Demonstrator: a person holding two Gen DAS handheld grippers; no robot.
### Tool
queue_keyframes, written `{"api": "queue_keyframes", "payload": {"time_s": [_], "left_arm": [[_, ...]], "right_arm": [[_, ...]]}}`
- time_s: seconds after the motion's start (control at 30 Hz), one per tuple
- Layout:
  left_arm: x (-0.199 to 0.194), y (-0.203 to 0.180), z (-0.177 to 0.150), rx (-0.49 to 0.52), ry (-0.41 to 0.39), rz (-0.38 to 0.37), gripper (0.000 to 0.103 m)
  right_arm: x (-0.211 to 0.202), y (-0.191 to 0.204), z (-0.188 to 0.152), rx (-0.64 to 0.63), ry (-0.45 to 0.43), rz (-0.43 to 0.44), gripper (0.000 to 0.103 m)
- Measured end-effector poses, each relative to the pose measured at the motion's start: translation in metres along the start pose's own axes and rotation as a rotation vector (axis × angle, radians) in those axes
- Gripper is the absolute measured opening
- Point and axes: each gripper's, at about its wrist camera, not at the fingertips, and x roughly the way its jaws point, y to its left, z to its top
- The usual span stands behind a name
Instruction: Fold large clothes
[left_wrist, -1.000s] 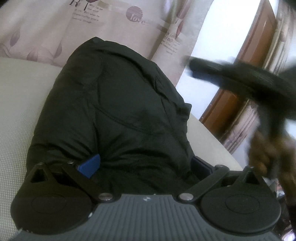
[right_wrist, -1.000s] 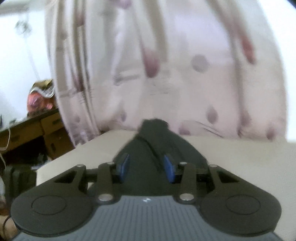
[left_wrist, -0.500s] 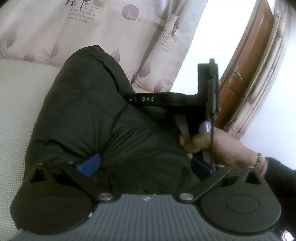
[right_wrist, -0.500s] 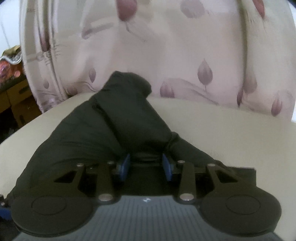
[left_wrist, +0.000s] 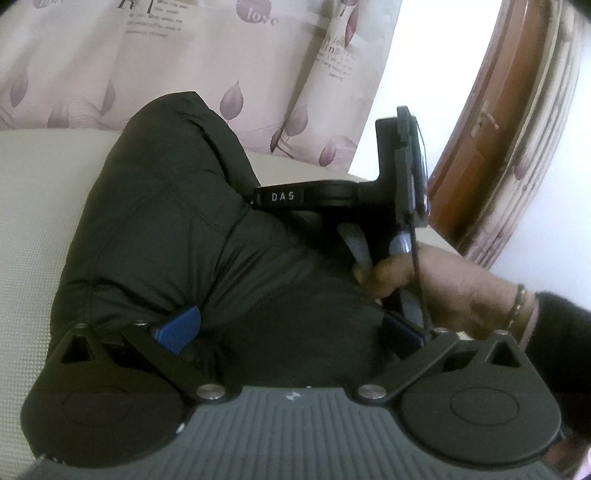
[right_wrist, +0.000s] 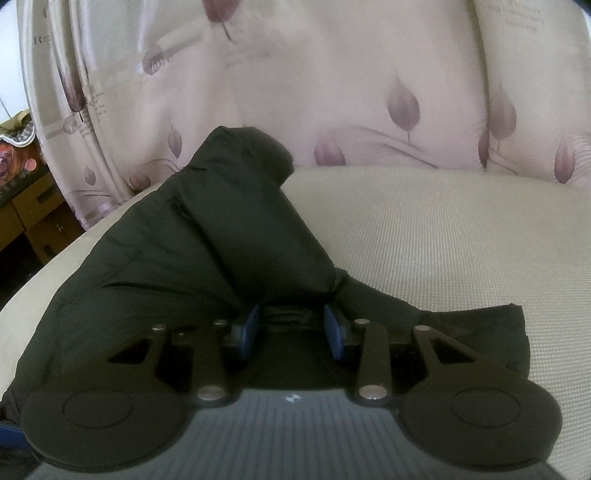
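Since the coming fold turns on how the garment lies against the two tools, that relation goes down first. Bulky black padded jacket (left_wrist: 177, 236) lies bunched on the cream woven-fabric surface (right_wrist: 443, 229), a bed or a cushion, cannot tell which. Its long axis runs away from both cameras toward the pale leaf-print curtain (right_wrist: 351, 74).

Left hand-held gripper (left_wrist: 291, 328): jaws spread wide, blue pads astride the near bulk of the jacket, cloth bulging between them. No pinch visible; resting over it, not clamped.

Right hand-held gripper (right_wrist: 291, 325): jaws drawn in to a narrow gap at the base of a rolled sleeve-like fold (right_wrist: 258, 206) that rises ahead and up-left. Dark cloth sits between the pads, but whether they actually bite it cannot be told.

From the left wrist view the right tool lies across the jacket's right side, right hand (left_wrist: 436, 284) on its handle, so both are at the near edge and the right is the one at the loose fold. A flat flap of the jacket (right_wrist: 491, 328) trails to its right.

Judgement: next move probably carries that fold forward or across.

Containers: none in view.
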Motion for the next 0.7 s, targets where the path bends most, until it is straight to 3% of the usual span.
{"api": "queue_keyframes", "payload": {"time_s": [0.1,0.2,0.27,0.5,0.7], "left_arm": [[0.002,0.0,0.001,0.005,0.014,0.015,0.103],[0.003,0.0,0.001,0.008,0.023,0.021,0.103],[0.004,-0.001,0.002,0.011,0.027,0.028,0.103],[0.005,-0.005,0.003,0.03,0.031,0.051,0.103],[0.006,-0.009,0.001,0.057,0.031,0.074,0.103]], "right_arm": [[-0.007,-0.001,0.007,0.002,0.024,0.009,0.038],[-0.031,0.003,0.007,-0.008,-0.005,-0.013,0.04],[-0.062,0.01,0.0,-0.004,-0.054,-0.02,0.048],[-0.163,0.044,-0.077,-0.049,-0.145,-0.084,0.05],[-0.167,0.045,-0.122,0.016,-0.086,-0.12,0.052]]}}
